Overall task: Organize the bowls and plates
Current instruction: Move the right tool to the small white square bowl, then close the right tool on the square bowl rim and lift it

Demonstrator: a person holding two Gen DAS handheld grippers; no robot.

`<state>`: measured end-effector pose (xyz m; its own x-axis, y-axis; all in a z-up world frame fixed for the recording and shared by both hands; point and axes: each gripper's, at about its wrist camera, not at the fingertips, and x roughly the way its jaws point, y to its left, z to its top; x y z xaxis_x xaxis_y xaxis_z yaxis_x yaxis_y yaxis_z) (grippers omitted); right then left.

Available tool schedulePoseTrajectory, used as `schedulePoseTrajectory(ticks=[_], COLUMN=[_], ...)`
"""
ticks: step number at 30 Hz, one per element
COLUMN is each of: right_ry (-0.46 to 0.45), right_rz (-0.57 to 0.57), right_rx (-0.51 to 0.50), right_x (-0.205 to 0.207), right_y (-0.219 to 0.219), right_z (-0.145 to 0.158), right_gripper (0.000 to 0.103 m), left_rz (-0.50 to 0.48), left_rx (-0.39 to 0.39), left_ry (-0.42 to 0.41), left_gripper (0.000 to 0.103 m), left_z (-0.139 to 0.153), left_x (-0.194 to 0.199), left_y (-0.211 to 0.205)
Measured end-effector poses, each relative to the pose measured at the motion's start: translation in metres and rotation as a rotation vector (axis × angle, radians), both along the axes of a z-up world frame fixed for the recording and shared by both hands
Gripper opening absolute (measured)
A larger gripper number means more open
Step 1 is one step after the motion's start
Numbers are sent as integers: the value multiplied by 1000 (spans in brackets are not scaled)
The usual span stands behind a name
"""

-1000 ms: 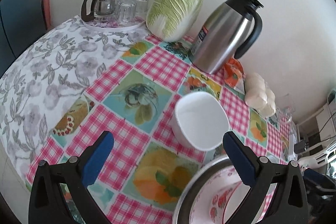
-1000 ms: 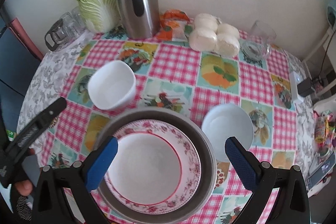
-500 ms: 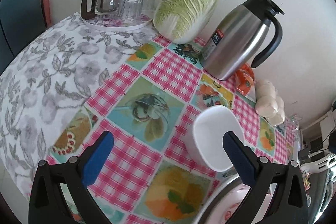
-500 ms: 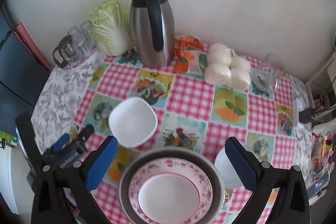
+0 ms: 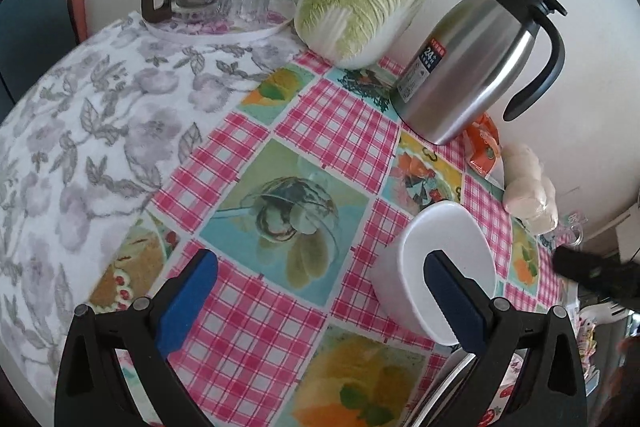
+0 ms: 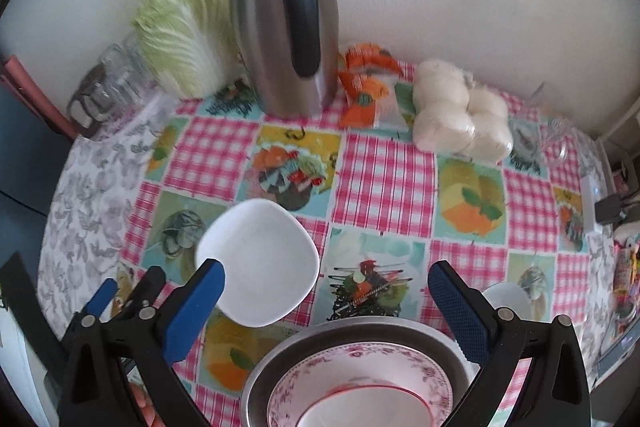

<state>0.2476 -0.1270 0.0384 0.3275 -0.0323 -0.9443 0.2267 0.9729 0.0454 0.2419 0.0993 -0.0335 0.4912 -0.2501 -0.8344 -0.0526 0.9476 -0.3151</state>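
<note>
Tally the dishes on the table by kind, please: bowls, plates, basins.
White bowls: 2, a square white bowl and a small round white bowl.
Floral plates: 1, the floral plate, sitting in the basin.
Metal basins: 1, the metal basin.
Total: 4

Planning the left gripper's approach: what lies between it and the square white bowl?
Only bare tablecloth, in the left wrist view; the left gripper is open, its right finger overlapping the square white bowl.
</note>
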Motion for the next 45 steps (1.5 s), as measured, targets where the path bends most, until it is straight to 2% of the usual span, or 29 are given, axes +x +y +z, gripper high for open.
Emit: schedulePoseTrajectory(ticks=[2,3,4,6,9,10,13,16,18,20,30,33,35,37,40,45], right_ry=[24,37,48,66,93,102,119,132,143,151,162,162,164,169,173,179], right_rz=[-4,-8,-11,-18,-28,-31,-39,-44,-48,-54,-51,-43,-31,-21,-22,-21], right_rx=[-5,-9,-9,-3,-9,-13,-5,-8,0,2,37,43,48,43,38,37], right_x=[3,5,7,9,12,13,14,16,16,16,20,24,26,28,29,28], right_y=[1,1,1,1,3,3,2,2,2,1,-2,2,5,7,9,11], right_z=[-14,-21,-28,-38,-52,-55,-65,-73,-79,-83,-95,-99,-101,-103,-105,-109], right_gripper=[99,98,93,91,85,80,77,61,58,50,32,23,15,13,12,12], left_rz=[-14,-21,-29,-40,-59,-66,-78,-86,-90,-96,-108,-109,-104,-103,-106,-110], left_rx=[-6,-4,-3,-10,-35,-38,-34,-42,-39,-39,-45,-49,-46,-49,-68,-58], left_ry=[6,8,13,24,38,41,42,48,54,62,79,87,103,115,114,119], left_gripper=[97,90,88,87,77,76,75,68,67,65,42,35,34,33,27,25], left_z=[-4,-6,-8,-13,-18,-20,-22,-27,-30,-34,-48,-51,-56,-61,-62,-60], left_x=[3,4,5,7,9,9,11,12,13,14,17,17,18,19,19,18], left_y=[-4,-6,-9,-14,-22,-25,-33,-40,-45,-50,-68,-71,-72,-72,-72,-73])
